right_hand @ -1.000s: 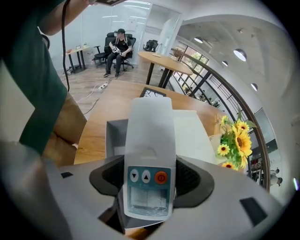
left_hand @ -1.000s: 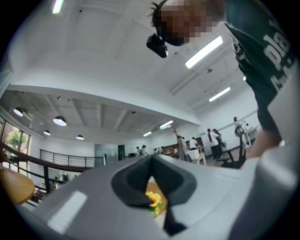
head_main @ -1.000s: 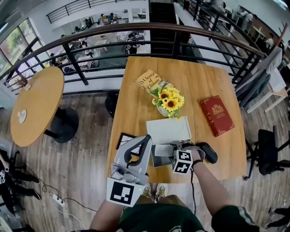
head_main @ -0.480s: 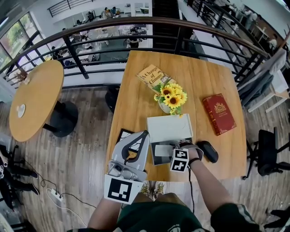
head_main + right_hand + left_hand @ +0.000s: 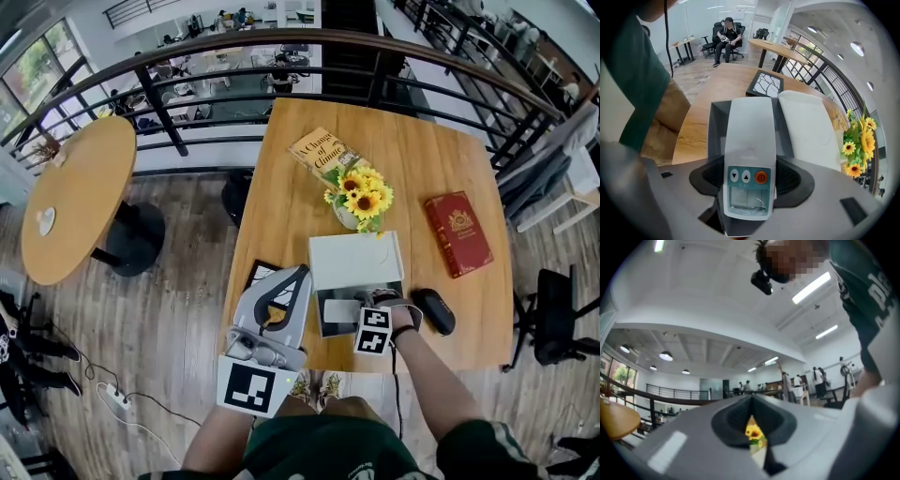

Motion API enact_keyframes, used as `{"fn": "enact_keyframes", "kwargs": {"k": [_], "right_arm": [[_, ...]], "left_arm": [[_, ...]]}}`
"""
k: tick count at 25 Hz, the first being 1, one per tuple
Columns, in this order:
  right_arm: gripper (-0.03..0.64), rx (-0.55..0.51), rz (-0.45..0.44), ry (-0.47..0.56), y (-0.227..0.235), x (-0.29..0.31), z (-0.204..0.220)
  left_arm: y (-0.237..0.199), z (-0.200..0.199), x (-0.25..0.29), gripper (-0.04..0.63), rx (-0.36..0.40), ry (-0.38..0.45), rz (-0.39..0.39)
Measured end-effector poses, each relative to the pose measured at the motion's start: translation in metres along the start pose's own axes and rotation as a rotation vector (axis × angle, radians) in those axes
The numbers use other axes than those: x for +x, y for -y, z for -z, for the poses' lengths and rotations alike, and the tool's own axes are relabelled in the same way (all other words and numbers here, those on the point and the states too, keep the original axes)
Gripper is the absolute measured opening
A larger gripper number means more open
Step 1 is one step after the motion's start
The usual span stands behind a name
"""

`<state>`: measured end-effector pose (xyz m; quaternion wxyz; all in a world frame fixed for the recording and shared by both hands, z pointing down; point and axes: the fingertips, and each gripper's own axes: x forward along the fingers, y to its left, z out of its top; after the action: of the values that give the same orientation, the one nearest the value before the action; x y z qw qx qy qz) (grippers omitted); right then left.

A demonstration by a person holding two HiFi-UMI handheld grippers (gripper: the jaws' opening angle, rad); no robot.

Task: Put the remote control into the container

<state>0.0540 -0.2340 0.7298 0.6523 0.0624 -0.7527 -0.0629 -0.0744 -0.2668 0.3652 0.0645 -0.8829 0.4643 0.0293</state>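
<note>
Right gripper (image 5: 749,187) pinches the near end of the pale grey remote control with arrow buttons and an orange power button (image 5: 750,136). The remote's far end reaches out over the open dark grey rectangular container (image 5: 716,123), whose flat white lid (image 5: 806,131) lies just beyond it on the light wooden table (image 5: 412,159). Compared with a second ago this grip and place are nearly unchanged, with the remote still held above the container's near part. Left gripper (image 5: 751,404) stays raised at the table's near left edge, its jaws pressed almost together on nothing, a bunch of yellow sunflowers (image 5: 361,199) showing through the slit. A black oval object (image 5: 433,310) lies just right of the right gripper.
</note>
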Motion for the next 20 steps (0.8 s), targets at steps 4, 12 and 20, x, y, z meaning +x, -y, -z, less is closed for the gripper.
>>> {"fn": "enact_keyframes", "kwargs": {"k": [4,12,20], "right_arm": [[0.299,0.011,0.009,-0.002,0.001,0.001,0.003],[0.299,0.028,0.015,0.006,0.002,0.001,0.001],[0.299,0.050,0.021,-0.012,0.005,0.011,0.005]], "left_arm": [[0.001,-0.007,-0.006,0.000,-0.011,0.022,-0.017],[0.005,-0.004,-0.010,0.000,0.016,-0.003,-0.004],[0.008,0.001,-0.011,0.000,0.012,-0.022,0.004]]}}
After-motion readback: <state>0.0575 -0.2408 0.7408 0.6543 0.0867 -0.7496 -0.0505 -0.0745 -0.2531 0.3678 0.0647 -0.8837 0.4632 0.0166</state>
